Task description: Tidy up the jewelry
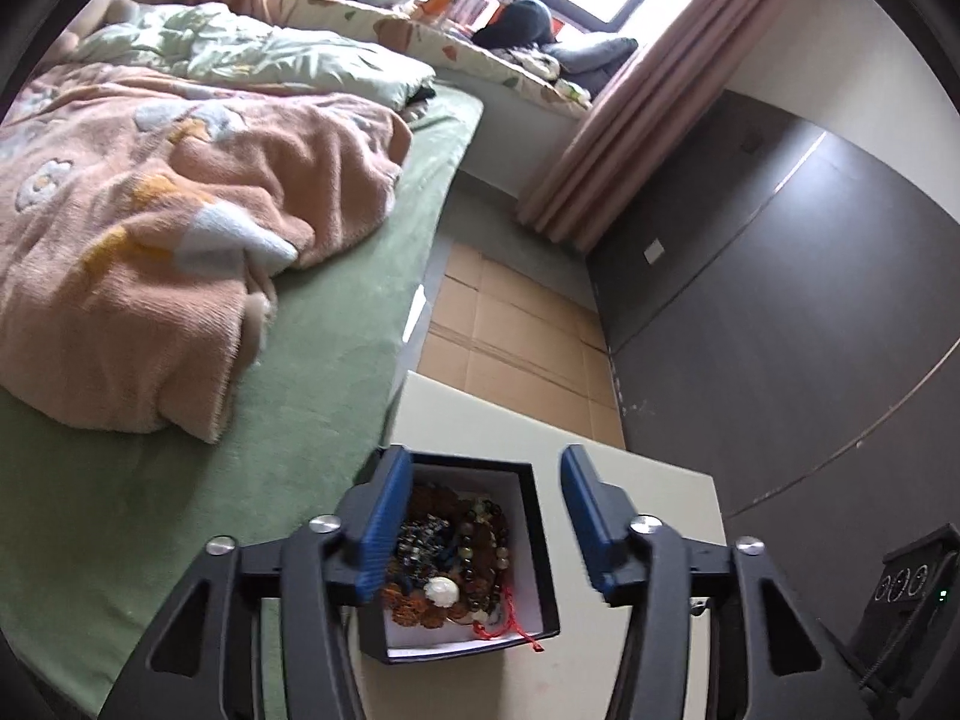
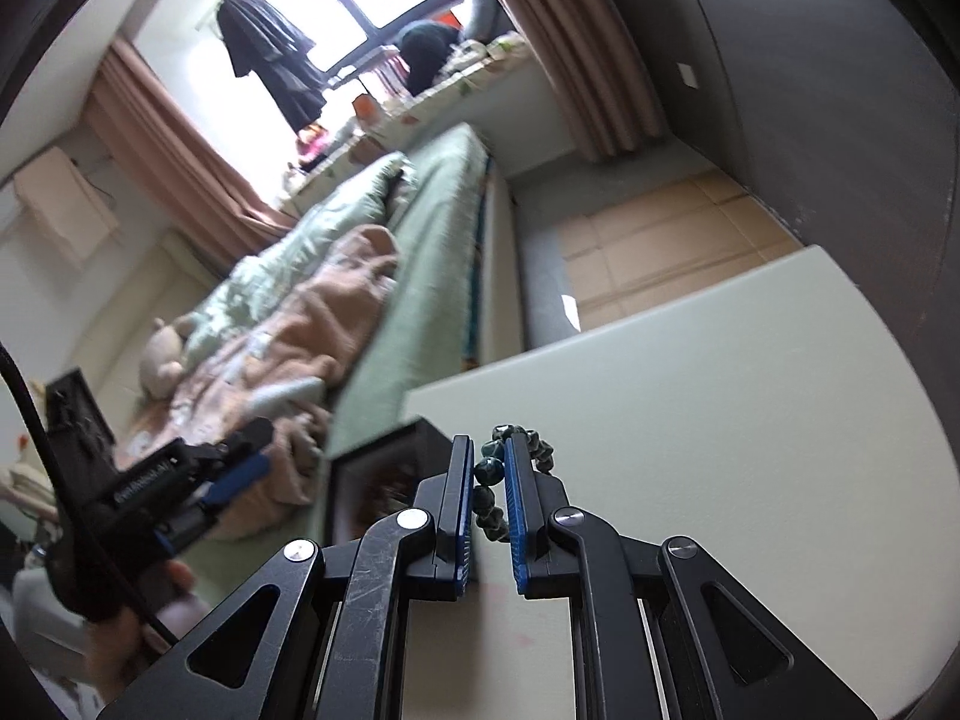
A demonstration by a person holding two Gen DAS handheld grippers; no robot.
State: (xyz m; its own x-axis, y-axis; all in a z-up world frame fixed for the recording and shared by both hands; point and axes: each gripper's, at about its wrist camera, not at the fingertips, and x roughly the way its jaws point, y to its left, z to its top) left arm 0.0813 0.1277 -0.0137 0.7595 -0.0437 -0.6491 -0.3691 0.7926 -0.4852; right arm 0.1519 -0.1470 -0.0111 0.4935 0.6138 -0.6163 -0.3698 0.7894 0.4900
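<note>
A black box (image 1: 543,570) with a white inside stands on the pale table (image 1: 636,516), close to the edge beside the bed. Several bead bracelets (image 1: 462,552) and a red cord lie heaped in it. My left gripper (image 1: 483,459) hangs just above the box, open, with nothing between its blue pads. In the right wrist view my right gripper (image 2: 487,444) is shut on a dark green bead bracelet (image 2: 487,471), held above the table (image 2: 720,420) to the right of the box (image 2: 372,474). The left gripper (image 2: 240,456) shows there at the left, held by a hand (image 2: 144,606).
A bed with a green sheet (image 1: 336,360) and a peach blanket (image 1: 180,240) runs along the table's left side. Flattened cardboard (image 1: 516,330) covers the floor beyond. A dark grey wall (image 1: 780,300) stands on the right, and a black device (image 1: 912,588) sits at the table's right.
</note>
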